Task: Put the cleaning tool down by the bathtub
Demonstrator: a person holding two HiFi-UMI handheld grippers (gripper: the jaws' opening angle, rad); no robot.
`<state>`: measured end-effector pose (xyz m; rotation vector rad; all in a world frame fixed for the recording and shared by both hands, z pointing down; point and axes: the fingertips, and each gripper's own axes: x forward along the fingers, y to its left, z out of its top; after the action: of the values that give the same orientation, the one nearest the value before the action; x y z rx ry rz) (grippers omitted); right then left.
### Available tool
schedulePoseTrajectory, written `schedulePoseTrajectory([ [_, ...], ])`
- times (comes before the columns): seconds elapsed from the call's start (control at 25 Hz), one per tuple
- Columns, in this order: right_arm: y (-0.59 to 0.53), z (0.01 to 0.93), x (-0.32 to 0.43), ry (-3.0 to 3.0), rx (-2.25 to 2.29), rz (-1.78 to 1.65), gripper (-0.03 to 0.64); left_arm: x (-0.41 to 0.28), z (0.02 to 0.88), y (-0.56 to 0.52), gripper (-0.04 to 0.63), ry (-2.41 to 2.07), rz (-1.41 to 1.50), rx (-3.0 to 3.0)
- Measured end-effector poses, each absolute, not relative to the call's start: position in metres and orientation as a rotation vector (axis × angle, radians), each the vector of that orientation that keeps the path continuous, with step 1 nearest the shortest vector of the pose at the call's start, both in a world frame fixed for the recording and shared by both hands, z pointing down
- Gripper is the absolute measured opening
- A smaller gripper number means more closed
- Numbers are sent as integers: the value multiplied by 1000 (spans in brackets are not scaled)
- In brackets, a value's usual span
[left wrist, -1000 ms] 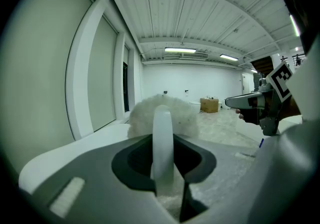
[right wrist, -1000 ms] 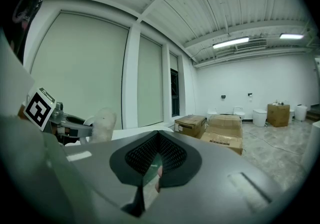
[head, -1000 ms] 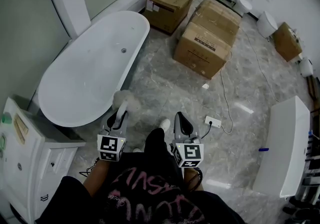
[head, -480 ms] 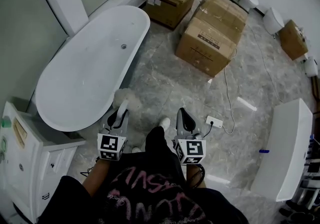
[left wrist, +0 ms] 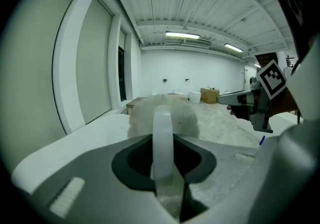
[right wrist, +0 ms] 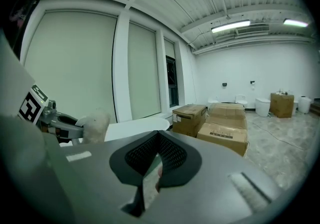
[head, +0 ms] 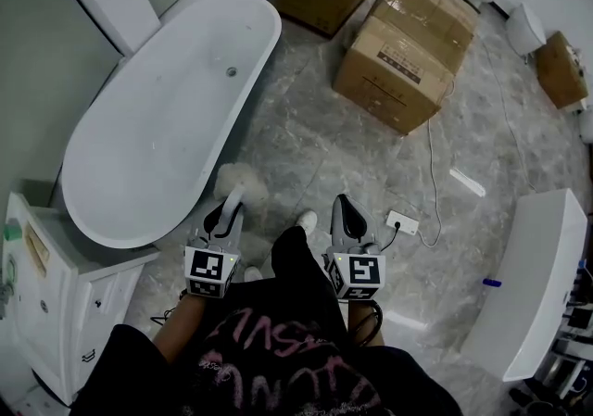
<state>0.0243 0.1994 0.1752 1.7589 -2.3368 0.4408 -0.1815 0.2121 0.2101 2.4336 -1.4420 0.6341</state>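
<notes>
**anon:** where's the cleaning tool [head: 243,184]? any print legible?

**me:** my left gripper [head: 232,208] is clamped on its handle, fluffy head near the bathtub [head: 157,127]. Right gripper [head: 345,212] pinched closed, empty. Labels on the cardboard boxes [head: 403,57] are too small to read.

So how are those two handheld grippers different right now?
The left gripper has its fingers shut on the fluffy white cleaning tool with a pale plastic handle; the right gripper has its fingers together on nothing. The left gripper is beside the white oval bathtub; the right gripper is farther out over the grey marble floor. Both are held side by side, pointing forward.
</notes>
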Motion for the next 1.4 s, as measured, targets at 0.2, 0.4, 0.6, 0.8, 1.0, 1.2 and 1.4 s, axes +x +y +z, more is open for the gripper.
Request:
schedulePoseTrajectory([
  [0.2, 165, 197, 53, -2331, 1719, 388, 14, -162, 218, 172, 90, -1453, 640, 2425],
  [0.4, 122, 207, 77, -2333, 1720, 412, 14, -141, 227, 132, 90, -1433, 678, 2439],
  [0.6, 83, 201, 101, -2360, 1715, 430, 14, -117, 221, 94, 90, -1457, 703, 2413],
  [0.8, 57, 201, 119, -2368, 1664, 433, 14, -97, 216, 70, 90, -1461, 726, 2432],
  [1.0, 40, 198, 124, -2393, 1652, 450, 14, -81, 207, 57, 90, -1437, 738, 2404],
  [1.2, 34, 202, 122, -2394, 1641, 466, 14, -82, 205, 49, 90, -1455, 768, 2446],
  [1.4, 30, 201, 116, -2406, 1649, 449, 14, -81, 208, 44, 90, -1425, 784, 2471],
])
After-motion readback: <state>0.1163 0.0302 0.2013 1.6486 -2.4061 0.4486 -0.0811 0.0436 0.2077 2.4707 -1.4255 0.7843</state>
